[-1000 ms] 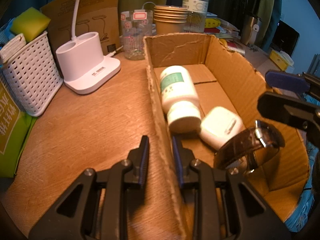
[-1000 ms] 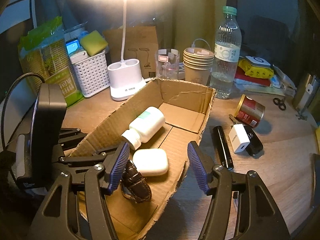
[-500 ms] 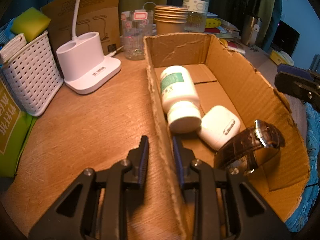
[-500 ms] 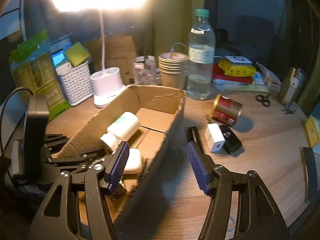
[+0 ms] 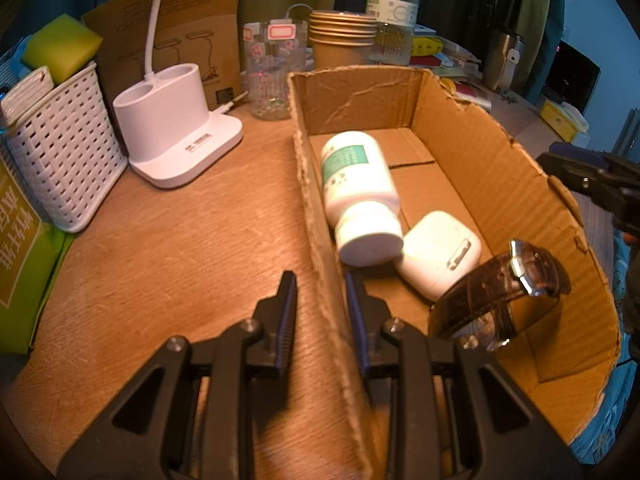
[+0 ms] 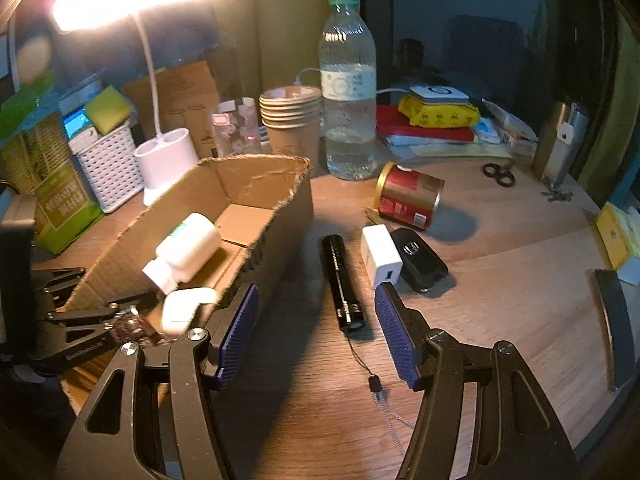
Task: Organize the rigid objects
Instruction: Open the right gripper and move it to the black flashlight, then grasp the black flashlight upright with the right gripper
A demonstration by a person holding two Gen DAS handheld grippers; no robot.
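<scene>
Left wrist view
Left gripper (image 5: 320, 300): fingers straddle the near left wall of the open brown cardboard box (image 5: 500, 168), one outside, one inside. The gap is narrow, but whether the pads press the wall is hard to make out.
White plastic pill bottle with green label (image 5: 360, 184): lies on its side in the box, just ahead of the inner finger; long axis runs away from the gripper, cap end toward it.
White rounded earbud case (image 5: 436, 256): ahead and right of the gripper, touching the bottle's cap.
Brown leather-strap wristwatch (image 5: 496, 292): right of the gripper, leaning at the box's right wall; its lower strap is hidden behind the gripper arm.
Cut off: the right gripper shows only as a dark shape at the right edge, beyond the box.

Right wrist view
Right gripper (image 6: 316, 328): blue-padded fingers spread wide, nothing between the pads; it hovers above the wooden table (image 6: 500, 280).
Black cylindrical flashlight (image 6: 344, 280): lies on the table just ahead, in line with the gap; long axis points away from the gripper, lens end nearest, its thin lanyard trailing back between the fingers.
White cube charger (image 6: 381, 256): ahead, off the right fingertip, touching a black car key fob (image 6: 420, 258).
Red and gold can (image 6: 410, 196): farther ahead, on its side.
Hard to make out: the box contents left of the gripper are blurred; the watch is barely readable behind the left finger.
</scene>
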